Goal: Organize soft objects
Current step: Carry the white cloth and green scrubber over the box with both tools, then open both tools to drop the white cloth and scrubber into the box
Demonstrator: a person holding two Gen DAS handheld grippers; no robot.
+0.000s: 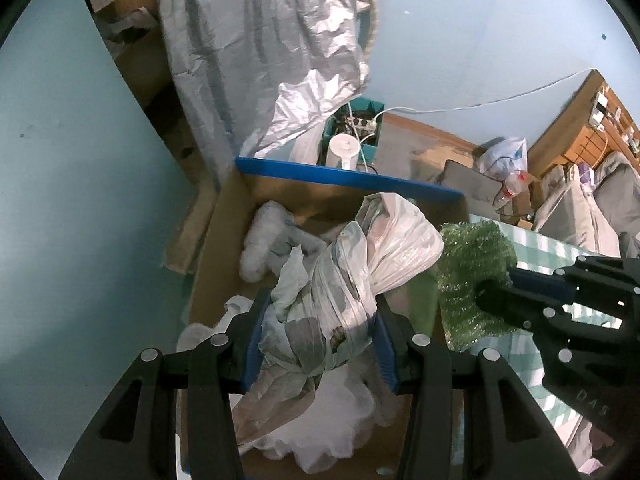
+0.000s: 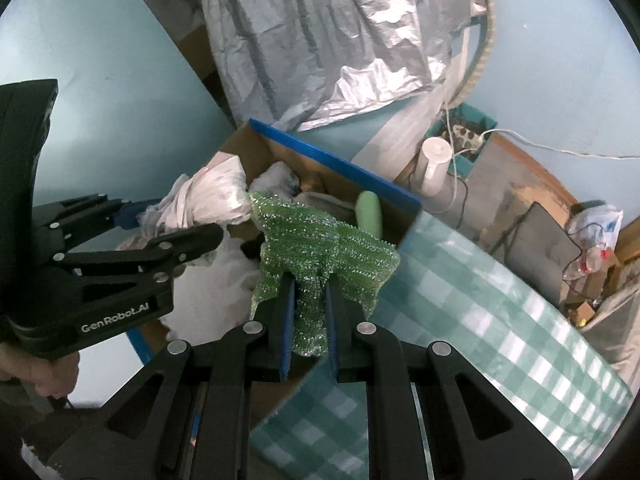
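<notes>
The left gripper (image 1: 320, 340) has its jaws partly open and pressed against a knotted bundle of crumpled white and grey plastic bags (image 1: 352, 280). The bundle's long axis runs away from the camera and slants up to the right, its bulging end pointing toward the far blue-edged wall of the brown cardboard box (image 1: 224, 248). Its narrow waist sits squarely between the two blue pads, and a loose tail hangs down below them. The bundle is held over the box's open top, above other white soft plastic lying inside.

The right gripper (image 2: 310, 316) has its jaws nearly closed, pinching a green glittery mesh scrubbing cloth (image 2: 320, 248). The cloth fans out beyond the jaw tips, its wider span running left to right across the view; one lower edge droops between the pads. It hangs over the box's near corner, just beside the bag bundle, where the box meets the desk covered in green-and-white checked cloth (image 2: 500, 312).
</notes>
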